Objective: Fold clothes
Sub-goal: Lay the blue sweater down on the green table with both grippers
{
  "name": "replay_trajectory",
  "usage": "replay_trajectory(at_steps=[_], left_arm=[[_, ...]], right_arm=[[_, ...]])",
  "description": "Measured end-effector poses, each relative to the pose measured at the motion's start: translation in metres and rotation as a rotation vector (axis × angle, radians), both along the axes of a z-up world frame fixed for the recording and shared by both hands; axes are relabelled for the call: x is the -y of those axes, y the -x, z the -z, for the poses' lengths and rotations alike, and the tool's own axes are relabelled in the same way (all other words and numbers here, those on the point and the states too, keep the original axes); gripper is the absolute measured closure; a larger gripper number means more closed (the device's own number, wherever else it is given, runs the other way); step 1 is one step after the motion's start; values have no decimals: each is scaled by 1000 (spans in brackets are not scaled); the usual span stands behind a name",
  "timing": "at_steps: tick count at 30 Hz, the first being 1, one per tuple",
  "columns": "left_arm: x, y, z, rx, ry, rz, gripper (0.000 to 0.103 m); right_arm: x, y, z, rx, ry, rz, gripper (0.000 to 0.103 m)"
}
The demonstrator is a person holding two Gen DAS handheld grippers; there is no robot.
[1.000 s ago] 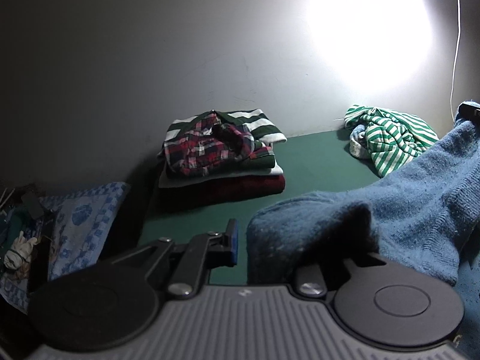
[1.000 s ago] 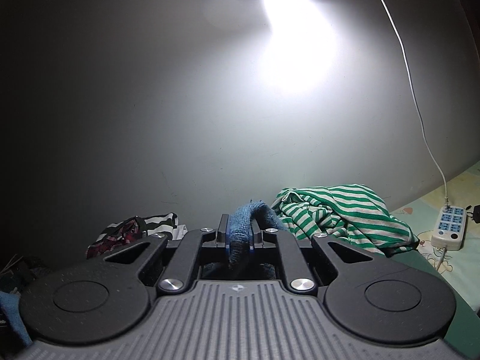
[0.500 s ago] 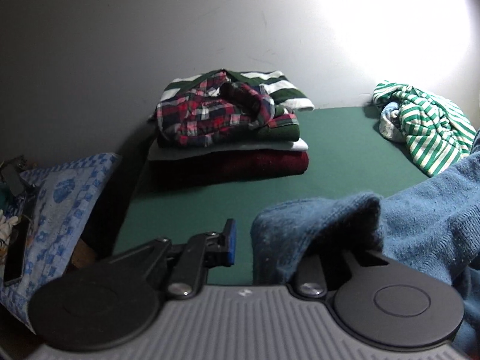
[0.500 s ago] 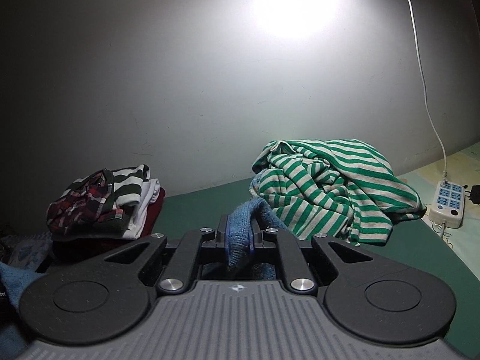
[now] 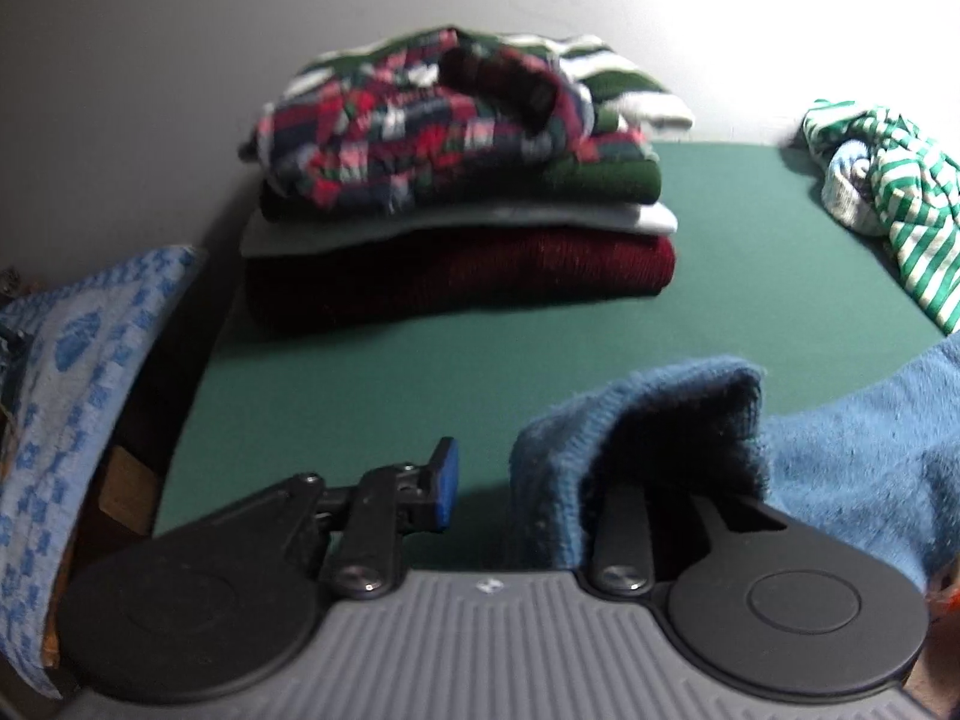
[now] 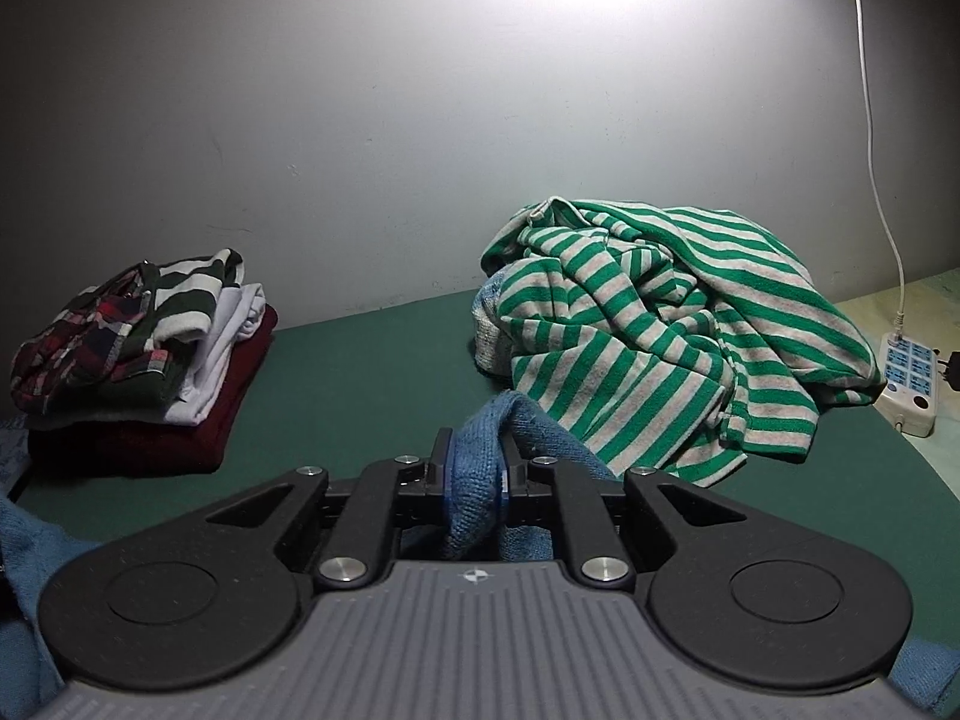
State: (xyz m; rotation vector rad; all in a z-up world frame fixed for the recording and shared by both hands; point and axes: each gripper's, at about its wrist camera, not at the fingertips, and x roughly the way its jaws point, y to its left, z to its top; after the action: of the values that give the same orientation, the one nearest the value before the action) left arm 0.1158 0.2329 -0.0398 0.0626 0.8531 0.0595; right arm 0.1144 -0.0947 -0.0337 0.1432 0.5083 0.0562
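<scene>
My right gripper (image 6: 474, 483) is pinched narrow on a bunched edge of the blue knit sweater (image 6: 477, 480), low centre of the right wrist frame; the fabric is squeezed between both pads and hangs down behind them. My left gripper (image 5: 516, 480): the left finger with its blue pad stands clear, and the sweater (image 5: 840, 462) is draped over the right finger, lower right of the left wrist frame. The jaws look parted there, cloth hooked on one finger rather than clamped. I judge this two-point hold is meant to stretch the sweater's edge between my hands so it can go flat on the green mat (image 5: 540, 348). How far into its fold the sweater is, I can't tell; most of it is out of frame.

Folded stack (image 5: 462, 192) sits upper centre in the left view, against the wall: dark red knit at the bottom, a white piece, a green-and-white striped one, plaid shirt on top. It's parked at the mat's far edge, probably to leave the middle clear for working.

Striped green shirt (image 6: 660, 324) lies crumpled, centre right of the right view, with a pale piece under it, unfolded.

No containers in view. White power strip (image 6: 909, 381) at far right edge, blue patterned cloth (image 5: 66, 384) at far left.
</scene>
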Motion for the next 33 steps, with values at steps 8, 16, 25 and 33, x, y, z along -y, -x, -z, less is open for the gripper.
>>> replay_trajectory(at_steps=[8, 16, 25, 33], left_arm=[[-18, -28, 8, -43, 44, 60, 45], [-23, -12, -10, -42, -63, 207, 34], [-44, 87, -49, -36, 52, 165, 11], [-23, 119, -12, -134, 261, 1, 14]], right_arm=[[-3, -24, 19, -71, 85, -42, 75], [24, -1, -9, -83, 58, -143, 64], [31, 71, -31, -109, -104, -204, 59], [-11, 83, -9, -214, -133, -250, 59]])
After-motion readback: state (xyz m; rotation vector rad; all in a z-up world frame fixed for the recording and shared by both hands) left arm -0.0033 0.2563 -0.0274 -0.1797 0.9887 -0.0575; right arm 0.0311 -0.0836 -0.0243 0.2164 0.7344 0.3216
